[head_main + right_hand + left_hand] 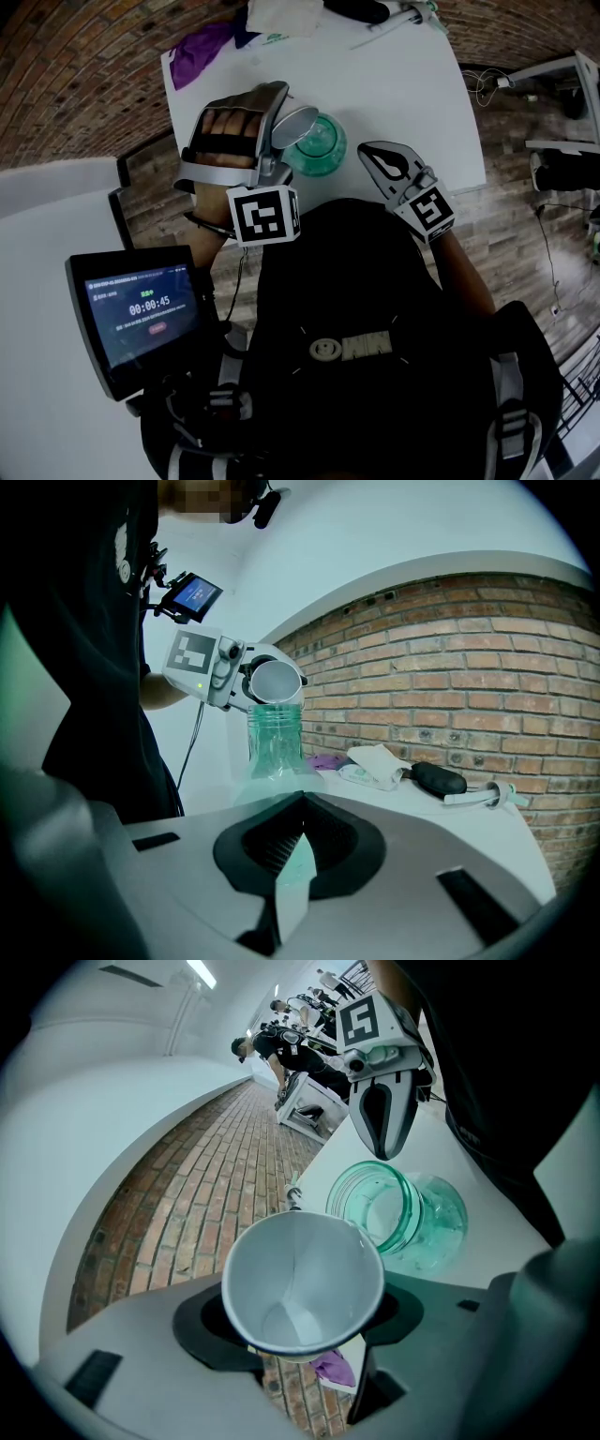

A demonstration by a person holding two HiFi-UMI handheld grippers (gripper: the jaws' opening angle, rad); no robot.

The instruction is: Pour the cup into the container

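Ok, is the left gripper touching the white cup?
Touching. In the left gripper view, the left gripper clamps the white cup: its dark pads press on the cup's wall from both sides.

1. Screen (141,319), well to the lower left of the green container (319,145): a timer in large white figures reads "00:00:45". The small lines above and below it are too fine to read.
2. Left cube (264,214) on the left gripper (286,122), just below the container: a black-and-white square marker, no letters.
3. Right cube (427,211) on the right gripper (382,157), lower right of the container: another such marker, different pattern.
4. Badge (352,349) on the person's dark chest gear, well below the container: a pale round emblem with blocky letters, not legible.
5. White packet (281,19), above the container: green print, too small to read.
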